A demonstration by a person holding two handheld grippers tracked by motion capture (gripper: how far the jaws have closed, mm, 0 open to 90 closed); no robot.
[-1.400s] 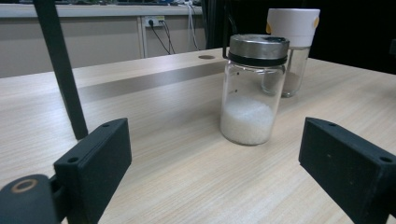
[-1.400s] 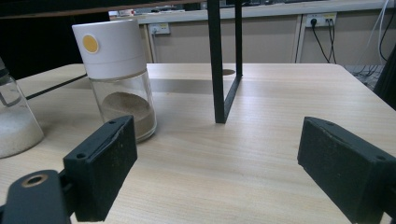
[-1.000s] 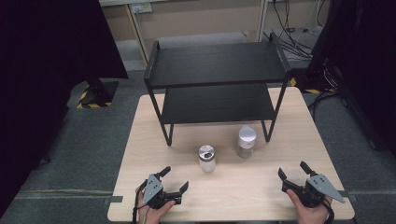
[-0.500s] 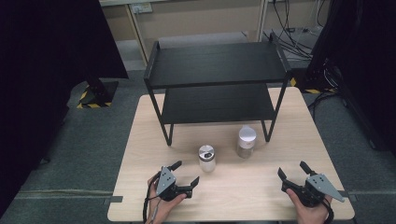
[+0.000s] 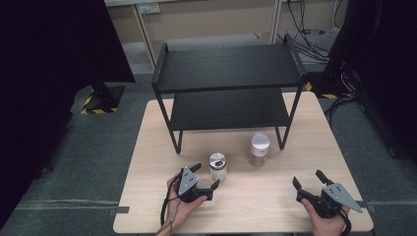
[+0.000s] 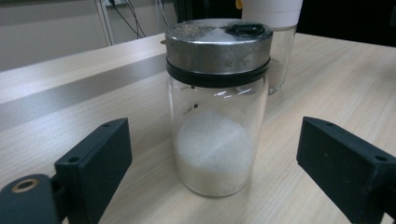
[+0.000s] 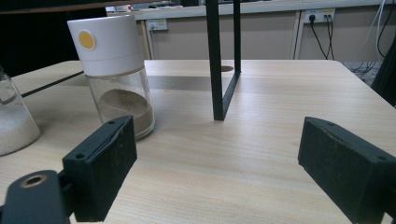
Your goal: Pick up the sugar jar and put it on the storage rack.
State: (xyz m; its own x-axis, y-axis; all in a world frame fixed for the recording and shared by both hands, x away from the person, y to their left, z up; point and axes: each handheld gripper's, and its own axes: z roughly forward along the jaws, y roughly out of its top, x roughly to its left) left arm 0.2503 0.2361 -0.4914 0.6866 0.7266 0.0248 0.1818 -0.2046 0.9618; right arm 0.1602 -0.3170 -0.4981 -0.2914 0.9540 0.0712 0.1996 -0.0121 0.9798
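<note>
**Left gripper lining up on the metal-lid jar**

The metal-lid jar [image 5: 218,166] is standing upright on the table [image 5: 147,147], in front of the black shelf rack [image 5: 226,88] and near the table's front edge. It's clear glass, holding white granules in the lower part, with a silver lid and a black ring under it [image 6: 218,51].

The left gripper [image 5: 206,177] is sitting just to the jar's left and slightly nearer the person, jaws spread wide. They have just been closing a little, but in the left gripper view the jar is standing ahead of the two black jaws, centred between them, with clear gaps on both sides. No pad is touching glass.

The white-cap jar [image 5: 259,149] is standing upright to the right of the first jar, apart from it, close to the rack's front right leg. It's holding brown powder [image 7: 122,105] and showing a yellow dot on the cap.

The right gripper [image 5: 309,183] is resting in the person's hand near the front right corner, jaws wide, gripping nothing, well apart from both jars.
</note>
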